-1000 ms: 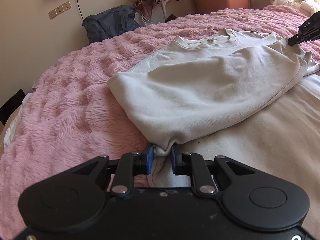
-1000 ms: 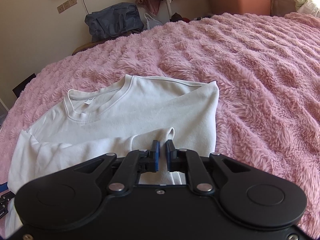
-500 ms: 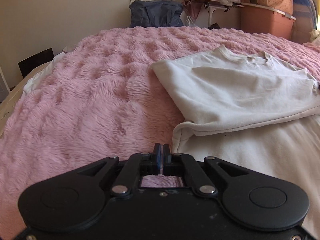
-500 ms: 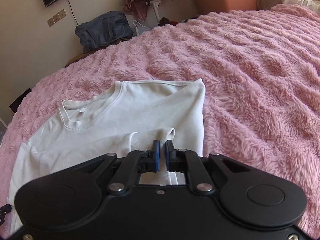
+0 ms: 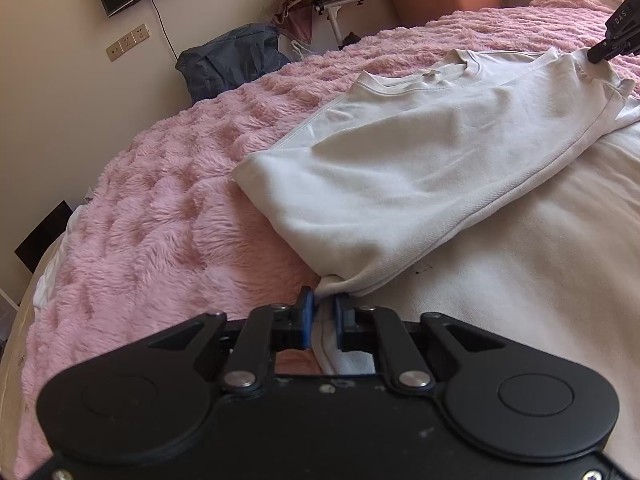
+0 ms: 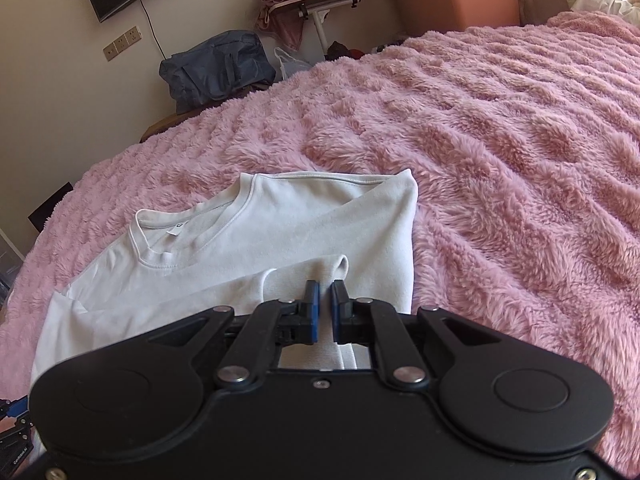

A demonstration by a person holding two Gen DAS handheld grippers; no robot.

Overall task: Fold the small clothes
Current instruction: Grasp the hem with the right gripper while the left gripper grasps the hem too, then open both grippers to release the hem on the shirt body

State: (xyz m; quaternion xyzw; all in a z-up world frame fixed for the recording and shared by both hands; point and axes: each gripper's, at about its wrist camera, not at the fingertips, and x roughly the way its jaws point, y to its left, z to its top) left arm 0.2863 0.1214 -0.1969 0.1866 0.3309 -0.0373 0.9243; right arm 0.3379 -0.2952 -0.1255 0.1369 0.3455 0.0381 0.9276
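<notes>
Left wrist view: the left hand-held gripper (image 5: pixel 323 312) pinches a bunched corner of the white sweatshirt (image 5: pixel 420 168), which lies on the pink bed (image 5: pixel 160 220) and runs away up-right toward the right hand-held gripper (image 5: pixel 616 36), touching its far corner.

Right wrist view: the right hand-held gripper (image 6: pixel 325 308) nips a fold of the sweatshirt (image 6: pixel 280 240); its collar (image 6: pixel 160 236) lies ahead-left, so the fold probably carries along that long axis.

The white sweatshirt (image 5: pixel 420 160) runs off the right edge of the left wrist view, and its near hem is hidden behind the left gripper (image 5: pixel 321 318). The right gripper (image 5: pixel 618 38) is cut by that edge. The neck label (image 6: pixel 175 232) is too small to read.
</notes>
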